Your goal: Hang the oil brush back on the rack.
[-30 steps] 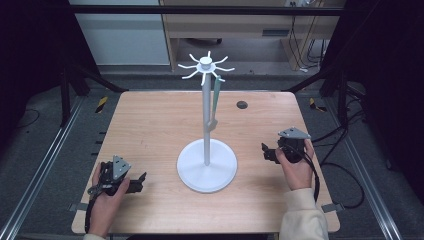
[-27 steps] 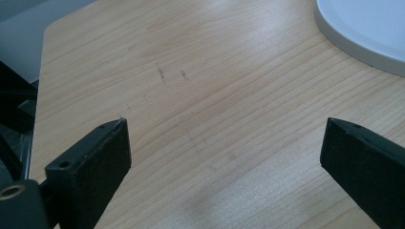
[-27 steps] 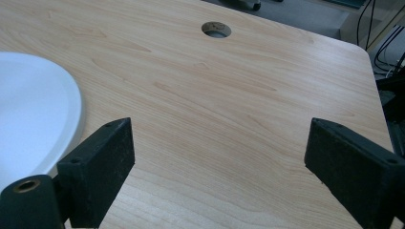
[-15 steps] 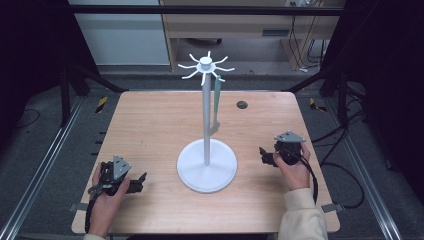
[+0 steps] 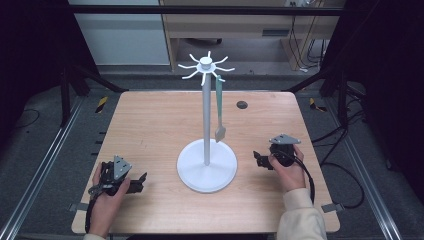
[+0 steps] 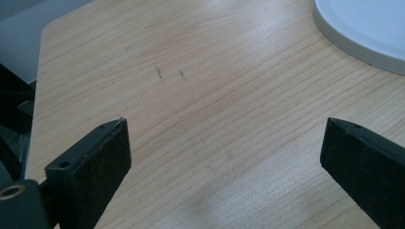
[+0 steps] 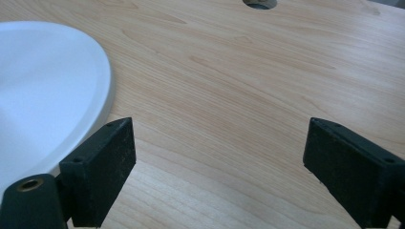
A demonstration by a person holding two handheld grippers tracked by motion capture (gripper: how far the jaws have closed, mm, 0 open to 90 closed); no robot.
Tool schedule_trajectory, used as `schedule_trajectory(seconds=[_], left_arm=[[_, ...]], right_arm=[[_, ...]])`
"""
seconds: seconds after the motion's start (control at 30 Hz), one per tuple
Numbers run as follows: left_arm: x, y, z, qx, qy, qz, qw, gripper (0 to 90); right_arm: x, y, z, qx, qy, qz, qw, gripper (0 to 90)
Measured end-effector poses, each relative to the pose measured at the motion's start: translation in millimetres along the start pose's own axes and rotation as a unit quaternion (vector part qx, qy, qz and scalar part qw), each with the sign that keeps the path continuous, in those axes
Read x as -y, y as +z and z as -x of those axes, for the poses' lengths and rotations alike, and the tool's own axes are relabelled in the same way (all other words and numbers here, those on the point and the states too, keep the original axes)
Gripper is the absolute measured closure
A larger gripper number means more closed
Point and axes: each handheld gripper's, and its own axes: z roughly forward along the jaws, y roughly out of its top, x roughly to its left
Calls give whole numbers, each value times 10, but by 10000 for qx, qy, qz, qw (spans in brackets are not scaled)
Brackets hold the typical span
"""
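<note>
A white stand (image 5: 206,112) with a round base (image 5: 207,169) and several hook arms at its top rises from the middle of the wooden table (image 5: 150,125). A green utensil (image 5: 219,107) hangs from one arm to the right of the pole. My left gripper (image 5: 141,182) rests at the table's front left, open and empty, with bare wood between its jaws (image 6: 224,138). My right gripper (image 5: 258,159) lies right of the base, open and empty (image 7: 219,148). The base's rim (image 6: 363,33) (image 7: 52,95) shows in both gripper views.
A small dark round hole (image 5: 242,104) (image 7: 259,4) sits in the table behind the right gripper. Metal frame rails and cables run beside the table on both sides. A cabinet stands beyond the far edge.
My right gripper has drifted down toward the table's near side and settled beside the base. The left gripper and the stand have stayed put.
</note>
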Motion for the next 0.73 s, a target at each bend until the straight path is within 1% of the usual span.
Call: schedule_trajectory(seconds=[0.1, 0.17, 0.27, 0.3, 0.4, 0.5, 0.6, 0.67, 0.73], left_arm=[[0, 1, 2, -1, 6, -3, 10000, 28], [-1, 2, 3, 7, 7, -6, 10000, 28], [0, 6, 7, 12, 12, -13, 10000, 28], [0, 6, 8, 13, 15, -17, 10000, 28], [-1, 8, 11, 21, 26, -32, 10000, 28], [-1, 12, 14, 16, 31, -32, 10000, 28], [-1, 12, 17, 14, 38, -36, 10000, 28], [-2, 12, 19, 17, 50, -36, 10000, 29], [-3, 15, 20, 19, 60, -31, 10000, 28]], right_arm=[[3, 23, -33, -104, 16, 10, 9999, 112], [2, 38, -46, -162, -23, 72, 9998, 112], [-5, 49, -78, -315, 40, 220, 9993, 112], [-10, 53, -86, -386, 58, 306, 9988, 112], [-22, 63, -116, -491, 27, 509, 9975, 113], [-27, 76, -149, -547, -99, 594, 9967, 112], [-30, 81, -162, -570, -140, 647, 9962, 113], [-32, 77, -162, -593, -129, 698, 9957, 112], [-38, 67, -158, -635, -68, 790, 9948, 113]])
